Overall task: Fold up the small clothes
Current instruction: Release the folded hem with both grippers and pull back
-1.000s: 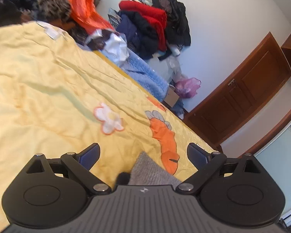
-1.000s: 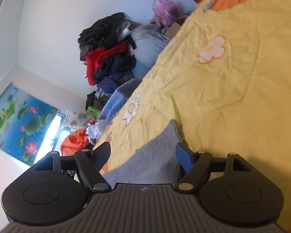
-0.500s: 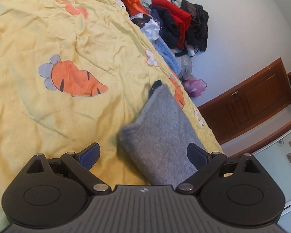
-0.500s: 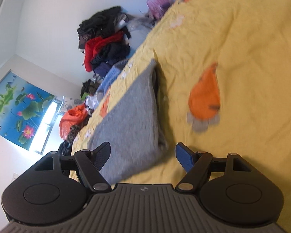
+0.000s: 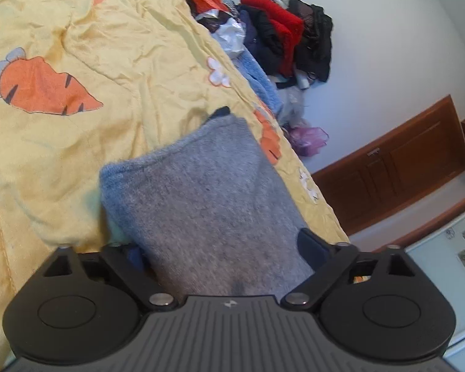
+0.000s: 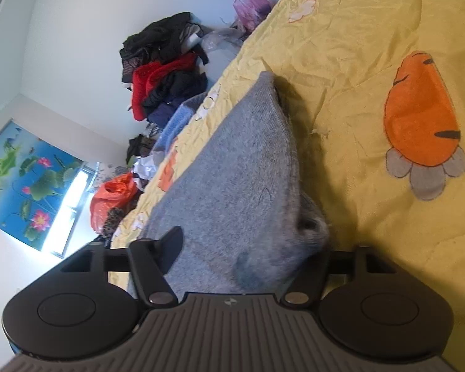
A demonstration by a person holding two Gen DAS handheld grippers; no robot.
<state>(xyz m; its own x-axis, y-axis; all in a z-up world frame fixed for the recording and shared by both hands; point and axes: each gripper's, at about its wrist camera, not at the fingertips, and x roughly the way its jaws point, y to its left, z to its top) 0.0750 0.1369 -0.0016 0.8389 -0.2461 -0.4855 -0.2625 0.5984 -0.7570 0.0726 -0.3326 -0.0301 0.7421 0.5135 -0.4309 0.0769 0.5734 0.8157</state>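
Approaching a first grasp. Grey knit garment (image 5: 207,204) lying flat on the yellow carrot-print bedspread (image 5: 77,142), near the bed's edge. Left gripper (image 5: 223,248) and right gripper (image 6: 251,245) both spread wide, fingers straddling the near hem, gripping nothing. Next, probably: closing on that hem, then lifting it over.

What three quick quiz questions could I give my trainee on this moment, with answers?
1. True or false: both grippers stand open around the grey knit garment.
2. What is printed on the yellow bedspread?
A. carrots and flowers
B. stripes
C. stars
3. Fill in: the clothes pile lies against the ___.

Key:
1. True: the left gripper and right gripper each have fingers spread either side of the garment.
2. A.
3. wall.
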